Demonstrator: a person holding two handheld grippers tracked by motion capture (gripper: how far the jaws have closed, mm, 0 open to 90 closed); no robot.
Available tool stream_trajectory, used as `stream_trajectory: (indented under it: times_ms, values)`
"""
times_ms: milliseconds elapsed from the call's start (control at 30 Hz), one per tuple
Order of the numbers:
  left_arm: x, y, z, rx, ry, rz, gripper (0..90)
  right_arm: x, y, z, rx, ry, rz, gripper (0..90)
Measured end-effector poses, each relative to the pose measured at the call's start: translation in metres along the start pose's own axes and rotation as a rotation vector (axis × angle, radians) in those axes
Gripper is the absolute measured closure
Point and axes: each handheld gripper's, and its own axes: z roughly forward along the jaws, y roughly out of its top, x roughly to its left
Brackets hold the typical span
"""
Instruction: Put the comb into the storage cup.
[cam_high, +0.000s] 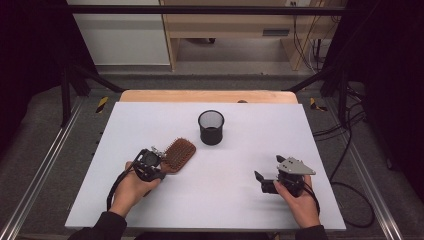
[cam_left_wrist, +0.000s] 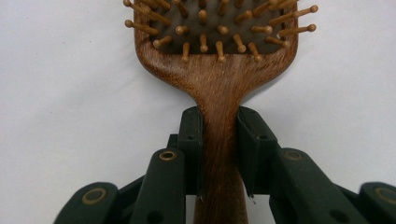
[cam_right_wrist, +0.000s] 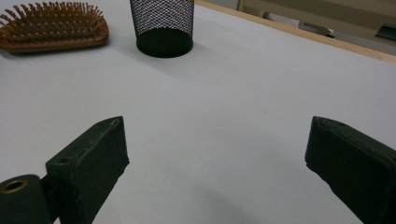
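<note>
Already the left claw (cam_left_wrist: 219, 154) was clenched on the hairbrush (cam_left_wrist: 219, 84) handle, left of centre on the surface (cam_high: 150, 210); lifting level would avoid twisting. Right claw (cam_right_wrist: 217, 163) stood released.

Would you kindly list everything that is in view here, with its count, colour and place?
hairbrush: one, brown wood, bristles up, on the left part of the table, its handle between the left tool's jaws.
mesh cup: one, black, upright, near the middle of the table toward its far side, apart from the hairbrush.
table: one, pale grey top with a wooden strip at the far edge.
left tool: one, black, jaws pressed on the hairbrush handle from both sides.
right tool: one, black with a grey plate on top, jaws wide apart over bare table, on the right.
hands: two, one on each tool, with dark sleeves.
</note>
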Motion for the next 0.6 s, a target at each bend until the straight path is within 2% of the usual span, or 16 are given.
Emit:
stream_trajectory:
  times_ms: [233,367,533,600]
  values:
    - [0.005,-0.006,-0.004,-0.046,-0.005,-0.020,72.9,0.000,0.000,0.000,-0.002,0.001,0.001,5.9]
    - [0.008,-0.009,-0.014,-0.099,-0.005,-0.026,72.9,0.000,0.000,0.000,-0.001,0.000,-0.001,5.9]
    - [0.007,-0.015,-0.030,-0.177,0.010,0.004,73.0,0.000,0.000,0.000,-0.002,0.000,0.002,5.9]
    - [0.005,-0.017,-0.034,-0.210,0.013,0.000,72.9,0.001,0.001,0.000,-0.005,0.002,0.006,5.9]
